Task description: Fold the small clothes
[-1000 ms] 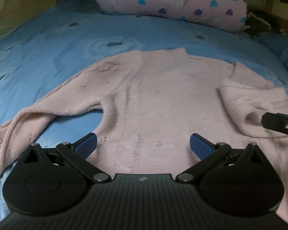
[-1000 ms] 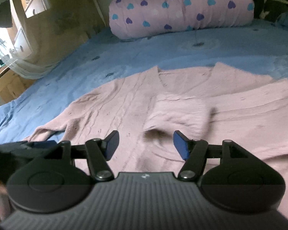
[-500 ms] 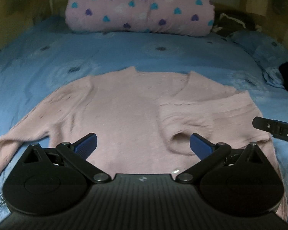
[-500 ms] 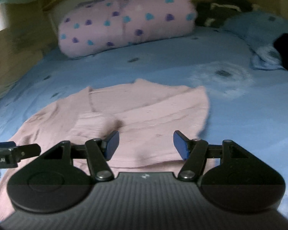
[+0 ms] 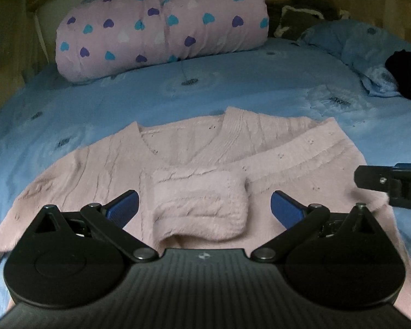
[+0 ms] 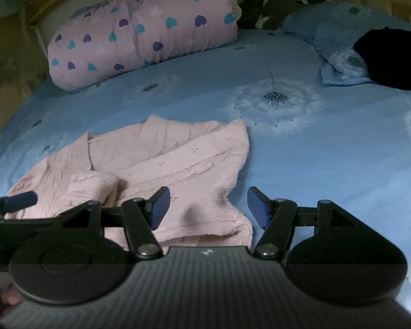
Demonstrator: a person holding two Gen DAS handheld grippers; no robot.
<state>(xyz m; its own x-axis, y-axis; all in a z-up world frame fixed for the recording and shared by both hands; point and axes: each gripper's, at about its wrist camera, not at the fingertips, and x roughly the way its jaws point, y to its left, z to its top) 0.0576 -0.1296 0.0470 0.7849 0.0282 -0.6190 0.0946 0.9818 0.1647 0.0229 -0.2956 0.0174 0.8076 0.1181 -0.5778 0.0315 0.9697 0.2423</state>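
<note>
A pale pink knit sweater (image 5: 101, 170) lies flat on the blue bed sheet (image 5: 233, 93), neck away from me. Its right sleeve (image 5: 200, 205) is folded across the chest, cuff near the middle. My left gripper (image 5: 204, 208) hovers open just above that folded cuff, holding nothing. In the right wrist view the sweater (image 6: 178, 159) fills the lower left. My right gripper (image 6: 208, 208) stands open over the sweater's right bottom corner, with nothing between its pads. The right gripper's finger (image 5: 389, 186) shows at the right edge of the left view.
A pink bolster with coloured hearts (image 5: 161, 27) lies across the head of the bed. A blue pillow (image 6: 328, 33) and a black garment (image 6: 391, 57) sit at the far right. Wooden walls close in the left side. Bare blue sheet (image 6: 328, 164) stretches right of the sweater.
Both grippers swung rightward across the sweater. The left one went from the left armpit area to the folded cuff; the right one went to the sweater's right edge. The jaws kept their opening.
</note>
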